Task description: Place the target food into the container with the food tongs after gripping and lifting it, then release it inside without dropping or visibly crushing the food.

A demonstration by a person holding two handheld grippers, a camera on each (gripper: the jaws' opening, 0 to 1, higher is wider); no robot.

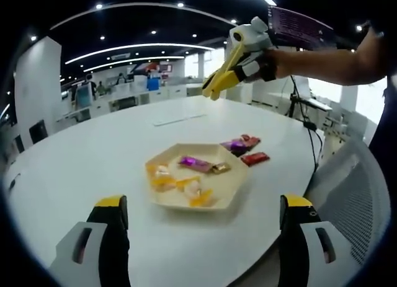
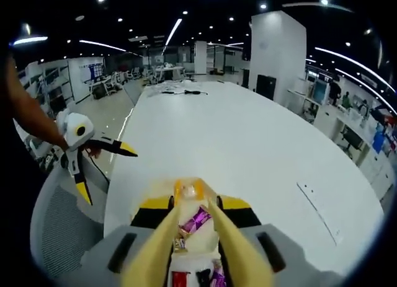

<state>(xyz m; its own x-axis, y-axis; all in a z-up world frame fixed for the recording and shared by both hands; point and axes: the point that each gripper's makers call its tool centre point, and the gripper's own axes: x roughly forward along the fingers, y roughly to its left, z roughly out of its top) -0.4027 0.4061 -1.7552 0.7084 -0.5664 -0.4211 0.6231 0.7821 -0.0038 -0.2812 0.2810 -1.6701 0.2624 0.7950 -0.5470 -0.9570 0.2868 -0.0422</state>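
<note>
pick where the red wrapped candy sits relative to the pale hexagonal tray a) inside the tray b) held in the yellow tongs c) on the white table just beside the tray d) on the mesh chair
c: the red wrapped candy lies on the white table just outside the rim of the pale hexagonal tray, beside a purple wrapped candy, not in the yellow tongs.

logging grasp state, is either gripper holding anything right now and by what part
The right gripper holds yellow food tongs, gripped on the arms; the tong tips look empty. The left gripper is open and holds nothing.
</note>
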